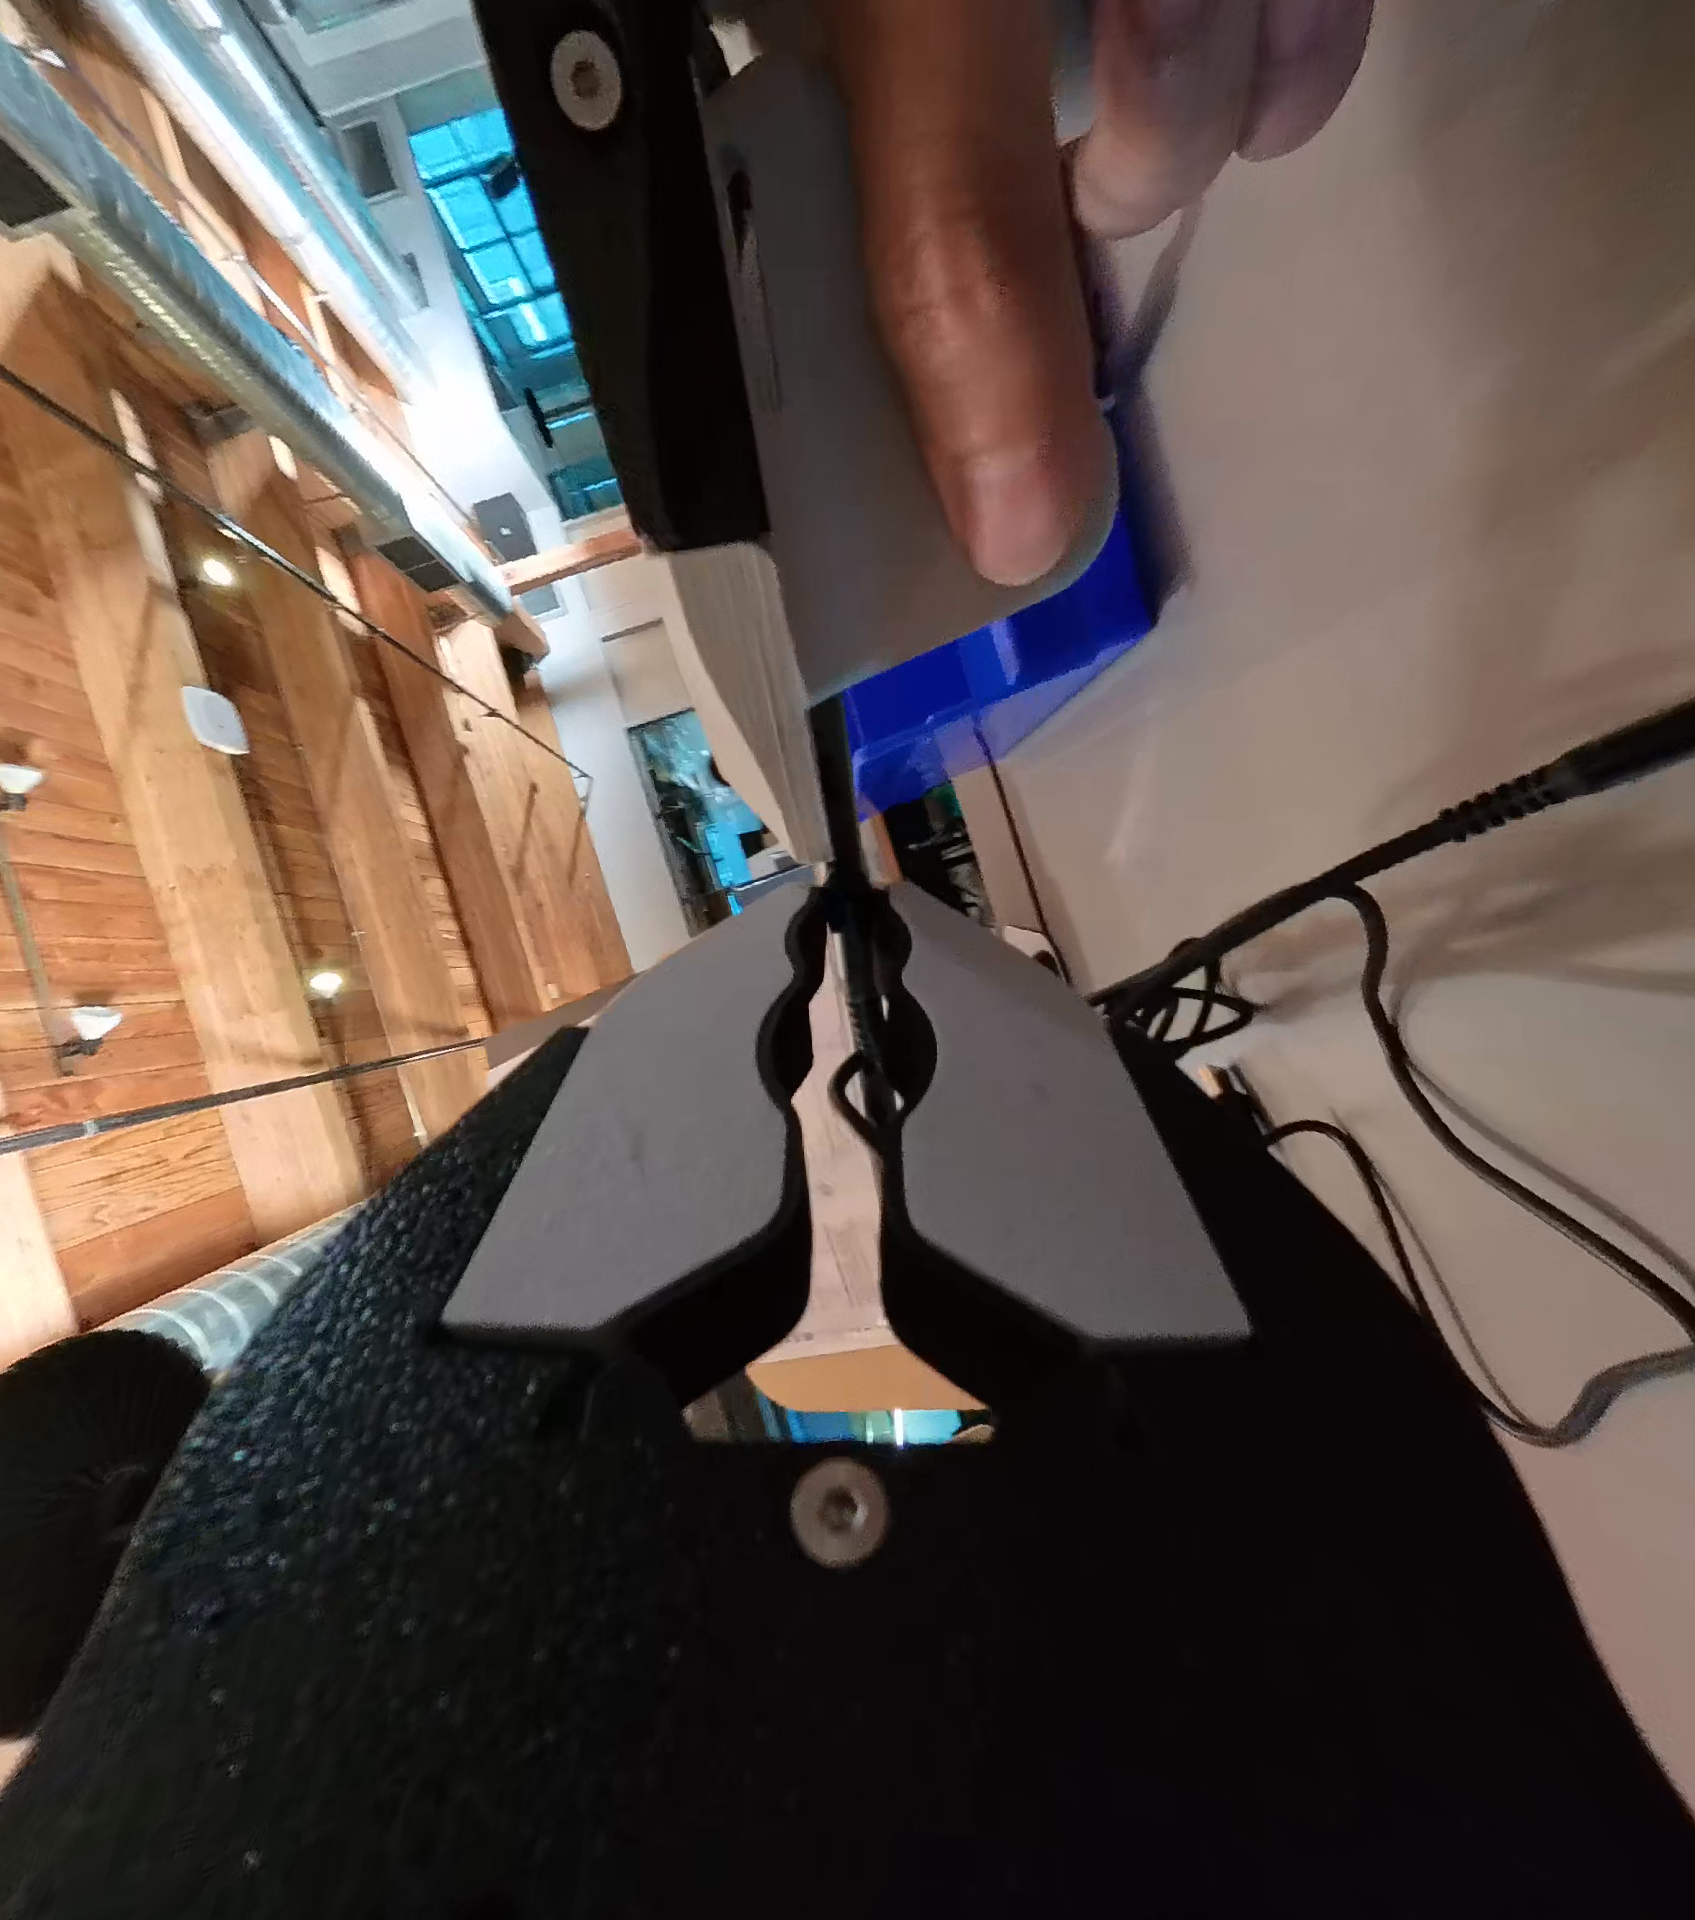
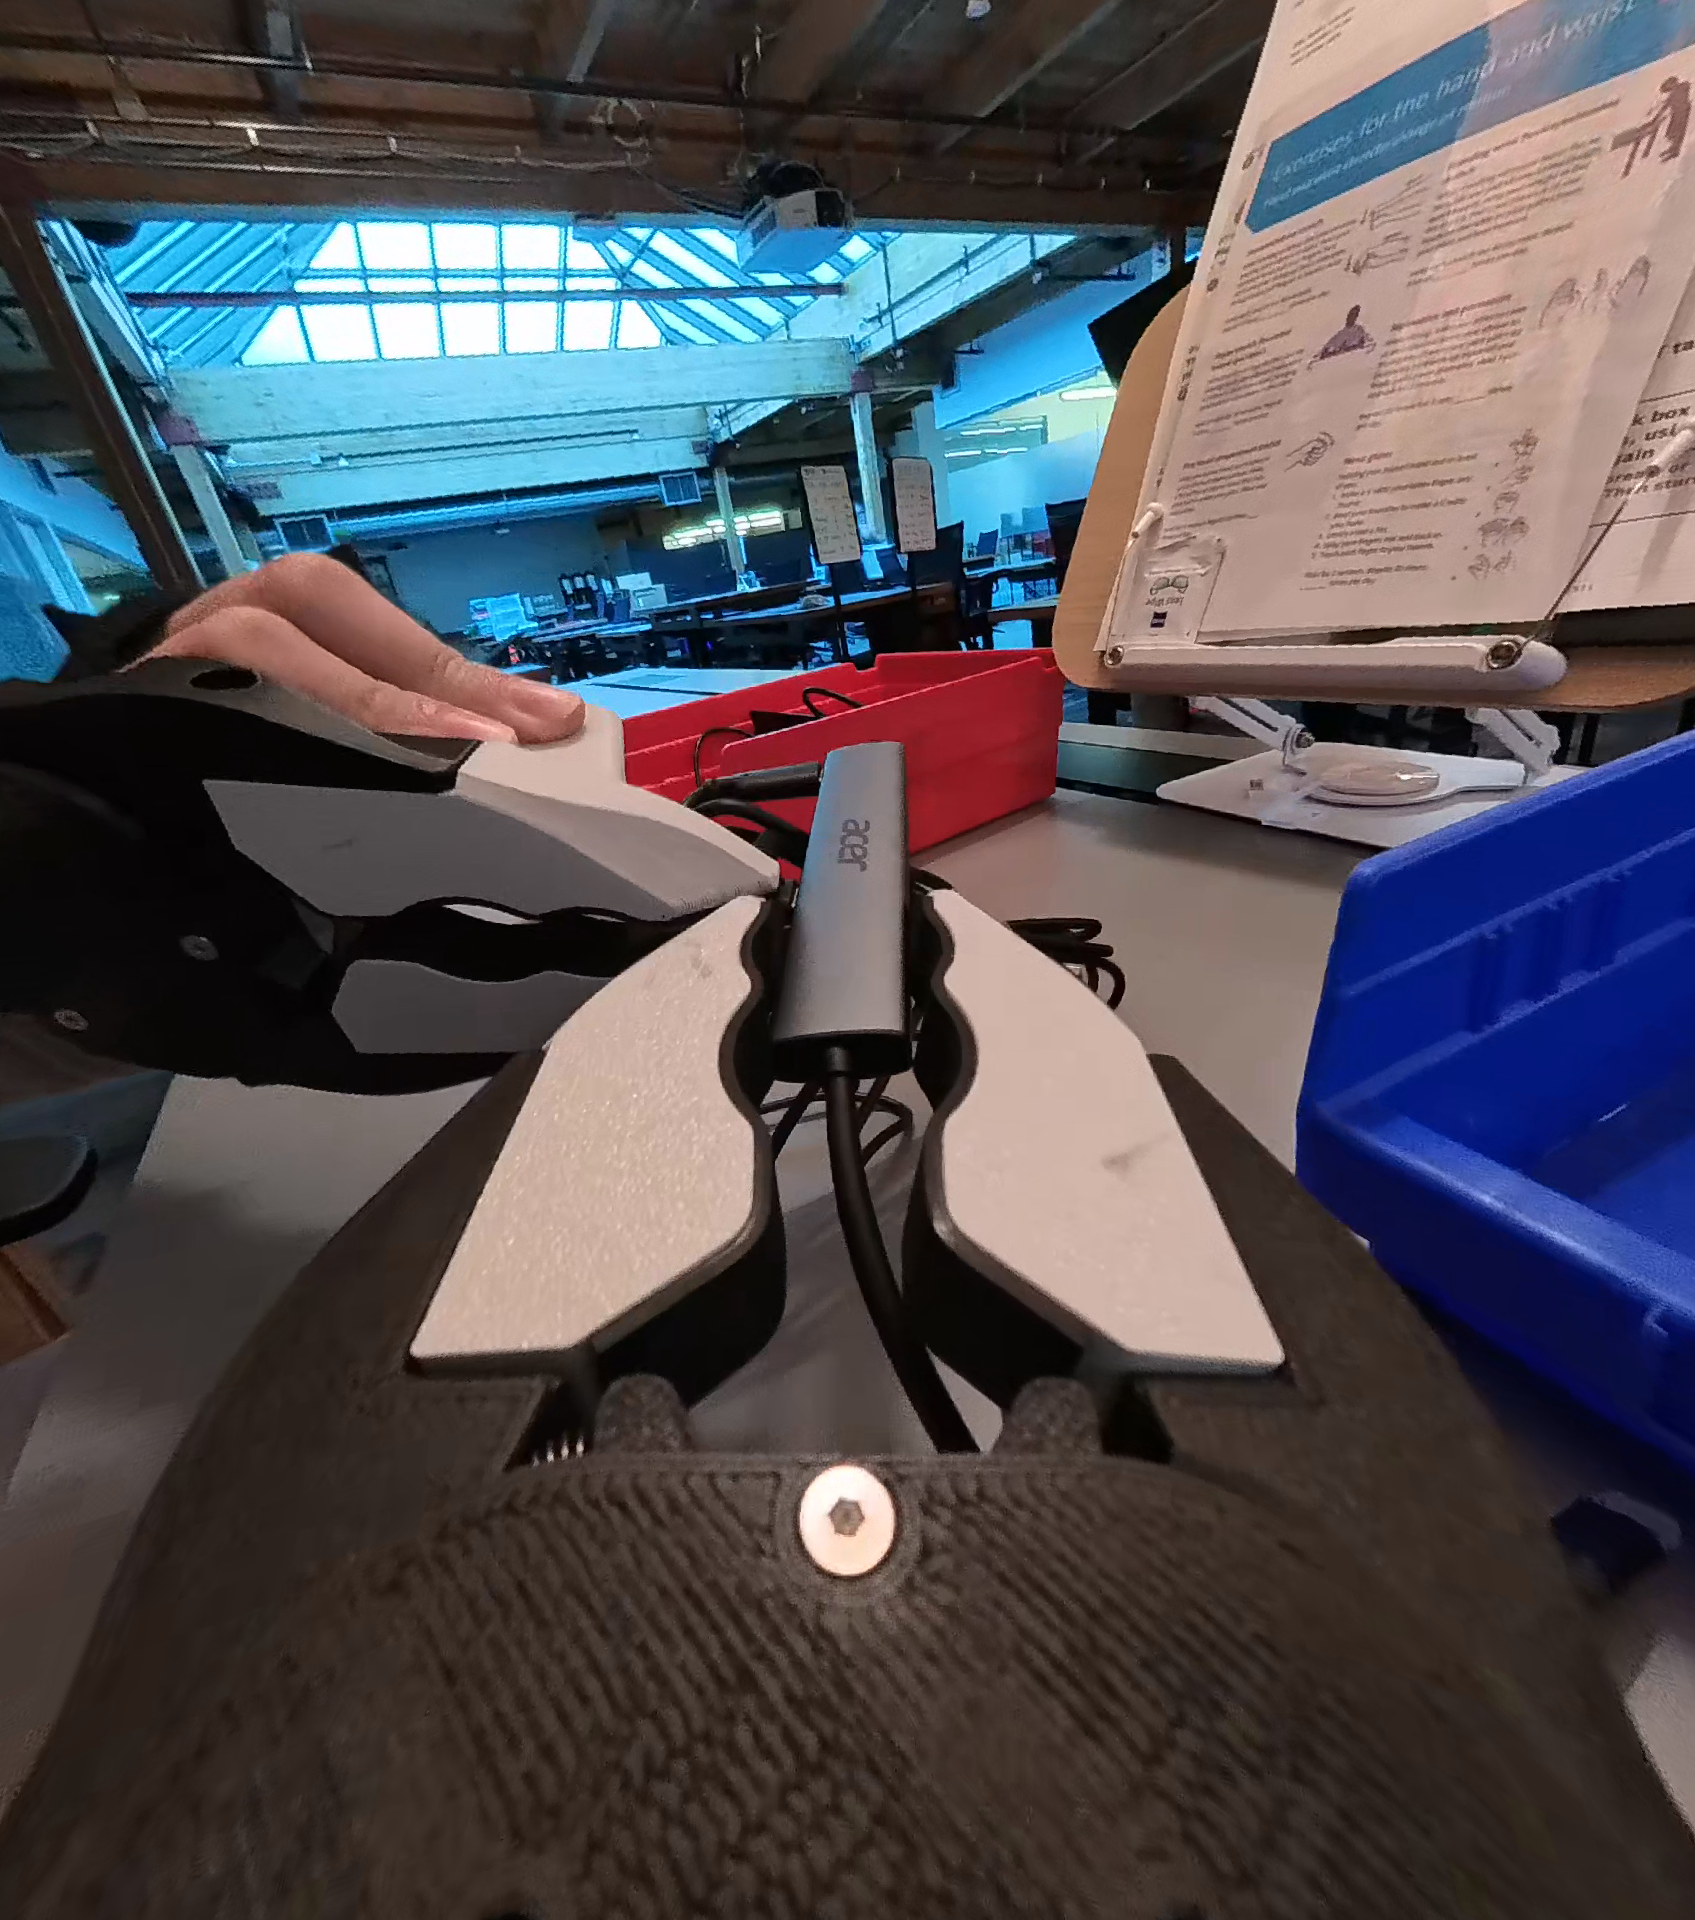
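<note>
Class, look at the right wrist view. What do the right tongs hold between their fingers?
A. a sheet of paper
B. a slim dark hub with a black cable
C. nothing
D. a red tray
B: the right tongs are shut on the hub, whose cable trails back between the fingers; the red tray sits farther off on the table.

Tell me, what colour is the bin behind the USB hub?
Red, seen best in the right wrist view.
</note>
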A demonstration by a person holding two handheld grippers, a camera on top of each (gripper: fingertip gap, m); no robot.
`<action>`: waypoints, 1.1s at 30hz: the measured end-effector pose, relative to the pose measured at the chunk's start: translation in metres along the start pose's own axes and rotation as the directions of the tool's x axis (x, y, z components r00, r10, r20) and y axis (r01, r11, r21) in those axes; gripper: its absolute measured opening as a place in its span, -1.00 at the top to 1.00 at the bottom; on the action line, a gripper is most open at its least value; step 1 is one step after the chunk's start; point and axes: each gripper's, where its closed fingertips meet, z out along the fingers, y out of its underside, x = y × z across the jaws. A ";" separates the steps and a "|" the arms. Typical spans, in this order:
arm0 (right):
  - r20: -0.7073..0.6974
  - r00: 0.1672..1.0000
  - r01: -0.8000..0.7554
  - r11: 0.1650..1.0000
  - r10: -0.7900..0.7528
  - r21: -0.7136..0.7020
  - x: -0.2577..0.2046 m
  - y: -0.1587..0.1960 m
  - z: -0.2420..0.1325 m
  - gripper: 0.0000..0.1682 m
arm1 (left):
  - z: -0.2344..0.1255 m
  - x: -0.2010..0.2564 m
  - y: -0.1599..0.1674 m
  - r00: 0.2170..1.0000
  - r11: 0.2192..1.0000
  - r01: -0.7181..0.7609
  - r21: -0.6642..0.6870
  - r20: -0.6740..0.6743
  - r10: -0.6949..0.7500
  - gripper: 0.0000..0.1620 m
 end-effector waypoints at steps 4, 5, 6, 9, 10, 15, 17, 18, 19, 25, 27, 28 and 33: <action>0.001 0.998 0.062 0.998 -0.062 0.015 -0.004 -0.002 0.000 0.72 | -0.009 -0.001 -0.001 0.992 0.993 0.114 0.015 0.051 -0.114 0.82; -0.015 0.998 0.064 0.998 -0.064 0.020 -0.003 -0.002 -0.001 0.72 | -0.015 -0.005 -0.001 0.982 0.983 0.179 0.029 0.061 -0.181 0.82; -0.023 0.998 0.062 0.998 -0.061 0.028 -0.001 -0.004 -0.001 0.72 | -0.023 -0.009 0.001 0.964 0.967 0.253 0.043 0.074 -0.256 0.81; -0.021 0.998 0.064 0.996 -0.063 0.062 0.001 -0.008 -0.005 0.72 | -0.049 -0.025 0.021 0.872 0.878 0.474 0.069 0.102 -0.478 0.72; -0.016 0.997 0.072 0.995 -0.071 0.062 0.000 -0.008 -0.005 0.72 | -0.056 -0.028 0.038 0.824 0.834 0.549 0.054 0.132 -0.551 0.72; -0.007 0.990 0.140 0.987 -0.140 0.083 -0.014 -0.032 -0.005 0.72 | -0.065 0.033 0.124 0.416 0.400 0.907 -0.129 0.133 -0.900 0.53; -0.005 0.982 0.189 0.978 -0.189 0.091 -0.025 -0.053 -0.005 0.72 | -0.064 0.058 0.134 0.215 0.198 0.971 -0.132 0.129 -0.968 0.51; -0.013 0.975 0.222 0.970 -0.222 0.095 -0.030 -0.064 -0.005 0.71 | -0.063 0.065 0.137 0.147 0.132 0.985 -0.115 0.135 -0.980 0.50; -0.026 0.968 0.250 0.963 -0.248 0.102 -0.035 -0.076 -0.005 0.72 | -0.062 0.068 0.139 0.094 0.081 0.992 -0.096 0.141 -0.986 0.49; -0.113 0.910 0.413 0.900 -0.400 0.137 -0.035 -0.182 -0.005 0.72 | -0.054 0.066 0.141 0.061 0.054 0.997 -0.056 0.134 -0.989 0.47; -0.120 0.902 0.429 0.888 -0.414 0.165 -0.033 -0.226 -0.008 0.72 | -0.054 0.067 0.141 0.104 0.097 0.994 -0.053 0.150 -0.983 0.49; -0.137 0.899 0.437 0.879 -0.417 0.192 -0.031 -0.249 -0.010 0.72 | -0.054 0.068 0.142 0.117 0.111 0.993 -0.046 0.158 -0.981 0.51; -0.133 0.889 0.458 0.852 -0.438 0.253 -0.033 -0.347 -0.008 0.72 | -0.054 0.079 0.145 0.141 0.132 0.990 -0.057 0.181 -0.973 0.54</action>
